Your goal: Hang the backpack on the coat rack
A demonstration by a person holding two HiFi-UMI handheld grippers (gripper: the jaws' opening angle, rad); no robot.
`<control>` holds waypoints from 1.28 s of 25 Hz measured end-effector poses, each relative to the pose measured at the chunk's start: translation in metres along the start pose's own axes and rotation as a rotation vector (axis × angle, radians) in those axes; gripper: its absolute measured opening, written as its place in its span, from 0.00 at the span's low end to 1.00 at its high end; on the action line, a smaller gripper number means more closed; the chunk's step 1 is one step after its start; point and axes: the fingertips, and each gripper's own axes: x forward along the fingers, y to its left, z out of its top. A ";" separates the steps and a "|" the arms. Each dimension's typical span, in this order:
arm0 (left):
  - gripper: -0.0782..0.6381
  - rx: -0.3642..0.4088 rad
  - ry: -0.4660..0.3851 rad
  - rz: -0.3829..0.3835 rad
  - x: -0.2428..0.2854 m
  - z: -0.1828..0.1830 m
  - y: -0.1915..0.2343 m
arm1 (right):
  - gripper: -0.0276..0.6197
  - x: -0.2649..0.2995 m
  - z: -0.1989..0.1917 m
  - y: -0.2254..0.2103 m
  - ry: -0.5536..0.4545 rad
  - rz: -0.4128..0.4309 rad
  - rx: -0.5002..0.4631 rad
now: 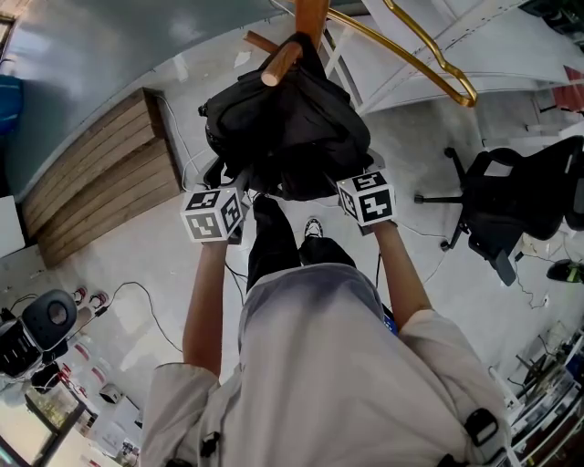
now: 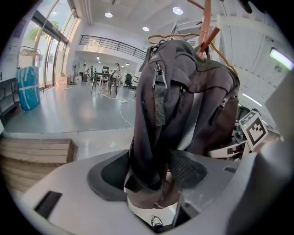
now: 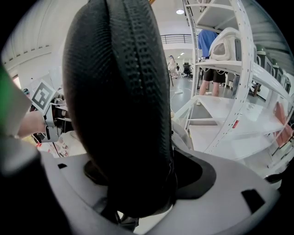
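A black backpack (image 1: 283, 128) hangs from a wooden peg (image 1: 281, 64) of the coat rack (image 1: 310, 16), its bulk below the peg. My left gripper (image 1: 239, 190) reaches up to its lower left side and my right gripper (image 1: 351, 187) to its lower right. In the left gripper view the grey-black straps and fabric (image 2: 151, 137) drop between the wide-spread jaws of the left gripper (image 2: 147, 179), loose rather than pinched. In the right gripper view a padded black part of the backpack (image 3: 119, 105) fills the space between the wide jaws of the right gripper (image 3: 138, 183).
A gold wire hanger (image 1: 429, 55) hangs on the rack at the upper right. A wooden platform (image 1: 100, 173) lies on the floor to the left, a black office chair (image 1: 511, 201) to the right. White shelving (image 3: 229, 92) stands close on the right, a person (image 3: 211, 69) behind it.
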 end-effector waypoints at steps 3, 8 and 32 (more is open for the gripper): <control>0.46 -0.011 -0.008 -0.003 -0.004 -0.001 -0.001 | 0.57 -0.005 0.002 0.000 -0.013 -0.001 0.006; 0.46 -0.030 -0.013 0.011 -0.011 -0.008 -0.004 | 0.57 -0.013 0.002 0.000 -0.024 -0.005 0.006; 0.39 -0.088 -0.060 -0.027 -0.053 -0.020 -0.032 | 0.56 -0.053 -0.002 0.033 -0.062 0.088 -0.015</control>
